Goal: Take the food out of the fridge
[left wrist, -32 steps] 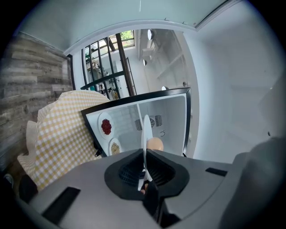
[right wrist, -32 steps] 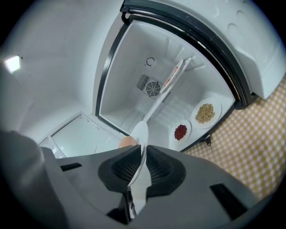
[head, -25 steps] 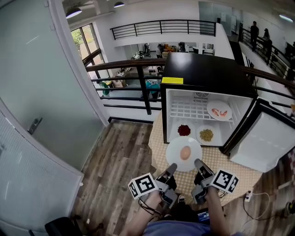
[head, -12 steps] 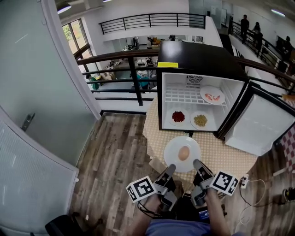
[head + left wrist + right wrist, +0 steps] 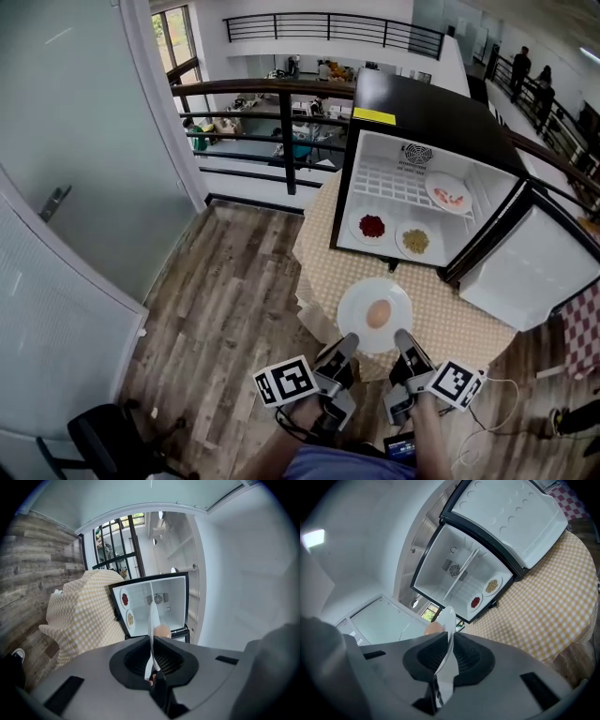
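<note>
We hold the white plate [image 5: 374,315] with both grippers. The left gripper [image 5: 345,343] is clamped on the plate's near-left rim, and the right gripper [image 5: 403,337] is clamped on its near-right rim. In each gripper view the thin rim runs edge-on between the two pads, which press on it from both sides.

A pale, rounded, egg-like food item [image 5: 378,314] sits at the plate's middle, just beyond our fingertips and between the two grippers. The plate hangs over the near edge of the checked cloth [image 5: 455,314]; we cannot tell whether it touches it.

Farther ahead, well apart from the fingers, the small fridge [image 5: 427,117] stands open, its door [image 5: 527,279] swung out to the right of the right gripper. On its floor lie a plate of red food [image 5: 372,226] and, beside it, a plate of yellow food [image 5: 415,242]. A plate of pink food [image 5: 448,195] rests on the wire shelf above.
</note>
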`<state>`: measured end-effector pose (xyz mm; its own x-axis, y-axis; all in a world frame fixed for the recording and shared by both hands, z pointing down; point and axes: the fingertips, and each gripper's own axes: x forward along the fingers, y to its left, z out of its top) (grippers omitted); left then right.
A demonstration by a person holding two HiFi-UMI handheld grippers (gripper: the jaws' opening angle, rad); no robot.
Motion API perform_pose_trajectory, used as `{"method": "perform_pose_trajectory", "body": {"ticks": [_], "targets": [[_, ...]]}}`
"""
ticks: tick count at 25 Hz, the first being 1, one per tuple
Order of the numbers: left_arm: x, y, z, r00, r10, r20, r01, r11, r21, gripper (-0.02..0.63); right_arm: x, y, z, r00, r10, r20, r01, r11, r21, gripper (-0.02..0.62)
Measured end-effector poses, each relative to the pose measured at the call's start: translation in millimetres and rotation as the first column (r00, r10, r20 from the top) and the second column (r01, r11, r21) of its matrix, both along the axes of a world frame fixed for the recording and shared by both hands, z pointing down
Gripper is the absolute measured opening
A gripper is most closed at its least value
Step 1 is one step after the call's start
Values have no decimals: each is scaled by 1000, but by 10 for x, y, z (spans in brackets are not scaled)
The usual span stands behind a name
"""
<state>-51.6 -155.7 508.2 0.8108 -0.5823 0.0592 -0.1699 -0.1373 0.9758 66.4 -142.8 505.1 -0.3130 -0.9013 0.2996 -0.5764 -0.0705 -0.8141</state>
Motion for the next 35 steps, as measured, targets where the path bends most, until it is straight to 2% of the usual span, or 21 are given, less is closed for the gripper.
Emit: {"method": "perform_pose_trajectory", "body": {"ticks": [11,25,28,32,35], "targets": [[299,442,22,1000,24,9,-24,1000,-12,26,287,440,19,1000,5,30,-5,1000,14,48],[775,1638,-86,999,24,21,-24,1000,3,25,762,1667,-91,998,22,52,-23,1000,12,48],[823,1905,-82,999,15,33,-16,1000,17,25,778,1919,-109,997,6,83,-9,999,35,48],[837,2269,-55,1000,-16,19,16,1000,-5,25,801,2250,-82,998,-19,68,17,999,31,49],[848,2523,-90,999,-33,4,33,999,12,25,800,2485,-104,997,-40,62,38,998,42,49]]}}
